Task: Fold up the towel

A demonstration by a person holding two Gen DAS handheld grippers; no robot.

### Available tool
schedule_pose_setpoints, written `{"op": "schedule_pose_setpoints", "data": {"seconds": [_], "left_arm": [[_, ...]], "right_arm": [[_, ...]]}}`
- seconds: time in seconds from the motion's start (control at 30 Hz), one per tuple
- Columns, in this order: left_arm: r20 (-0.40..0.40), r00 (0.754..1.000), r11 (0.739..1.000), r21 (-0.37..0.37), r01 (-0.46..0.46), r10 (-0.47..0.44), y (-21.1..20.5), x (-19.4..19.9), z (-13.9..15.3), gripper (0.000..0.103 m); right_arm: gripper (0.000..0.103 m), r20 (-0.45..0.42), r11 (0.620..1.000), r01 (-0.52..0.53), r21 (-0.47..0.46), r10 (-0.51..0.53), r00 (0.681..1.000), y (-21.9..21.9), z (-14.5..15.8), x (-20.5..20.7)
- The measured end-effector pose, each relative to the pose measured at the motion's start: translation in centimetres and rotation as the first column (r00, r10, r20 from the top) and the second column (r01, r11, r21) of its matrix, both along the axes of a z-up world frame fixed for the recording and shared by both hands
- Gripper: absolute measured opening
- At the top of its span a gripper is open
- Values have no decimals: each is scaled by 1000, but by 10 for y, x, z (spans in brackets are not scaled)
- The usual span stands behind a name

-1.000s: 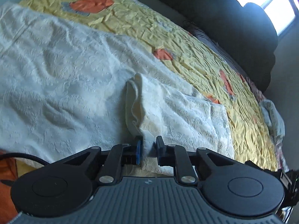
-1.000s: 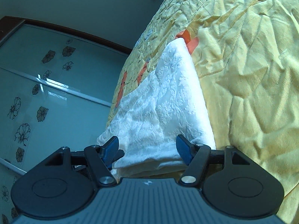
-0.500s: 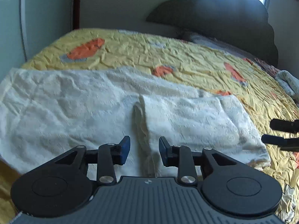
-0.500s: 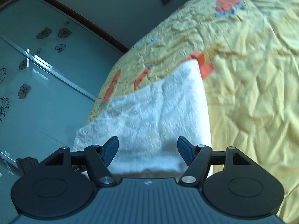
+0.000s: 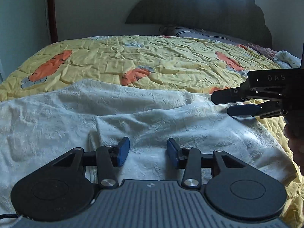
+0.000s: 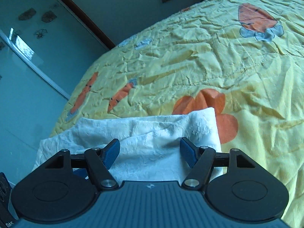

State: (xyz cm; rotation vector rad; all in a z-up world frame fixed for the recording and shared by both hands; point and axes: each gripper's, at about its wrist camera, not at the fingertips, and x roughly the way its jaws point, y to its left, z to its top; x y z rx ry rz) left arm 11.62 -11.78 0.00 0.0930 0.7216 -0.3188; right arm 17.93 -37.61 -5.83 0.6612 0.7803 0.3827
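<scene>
A white textured towel (image 5: 57, 117) lies across the near part of the bed, with its right part folded over on top (image 5: 180, 125). My left gripper (image 5: 148, 153) hovers open just above the folded layer's near edge, nothing between its blue pads. In the right wrist view the same towel (image 6: 152, 131) shows beneath my right gripper (image 6: 150, 153), which is open and empty above the cloth. The right gripper (image 5: 233, 103) also appears at the right of the left wrist view, held by a hand (image 5: 296, 144) over the towel's right end.
A crumpled yellow bedspread (image 5: 152, 60) with orange carrot prints covers the bed. A dark headboard (image 5: 199, 15) and pillow (image 5: 199, 33) stand at the far end. Bundled cloth (image 5: 285, 58) lies at the far right. A glass wardrobe door (image 6: 28, 57) stands beside the bed.
My left gripper let go of the towel's fold, opened, and pulled back and levelled out. The right gripper stayed open and drew back from the towel, which now lies flat.
</scene>
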Motion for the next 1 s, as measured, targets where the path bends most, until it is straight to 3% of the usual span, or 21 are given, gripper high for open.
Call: {"op": "schedule_pose_setpoints", "data": {"seconds": [0.07, 0.23, 0.37, 0.47, 0.63, 0.77, 1.0], "left_arm": [[2, 1000, 1000, -5, 7, -7, 2, -1, -1, 50], [-3, 999, 998, -47, -40, 40, 12, -14, 12, 49], [25, 999, 991, -128, -34, 37, 34, -50, 28, 50], [14, 1000, 996, -90, -4, 5, 32, -68, 20, 51], [49, 999, 999, -48, 1, 2, 27, -79, -1, 56], [123, 992, 1000, 3, 8, -8, 17, -88, -12, 62], [120, 993, 1000, -3, 5, -5, 18, -87, -12, 63]], "right_arm": [[69, -4, 1000, 1, 5, -1, 1000, -2, 0, -1], [70, 40, 984, 19, -179, -12, 999, 15, 28, -37], [70, 50, 933, 13, -360, 5, 999, 28, 32, -72], [70, 35, 897, 15, -442, 0, 999, 35, 14, -79], [79, 107, 854, 57, -517, -2, 994, 50, 5, -88], [84, 132, 847, 78, -526, -9, 991, 54, 2, -91], [85, 135, 848, 85, -524, -16, 991, 55, 2, -92]]}}
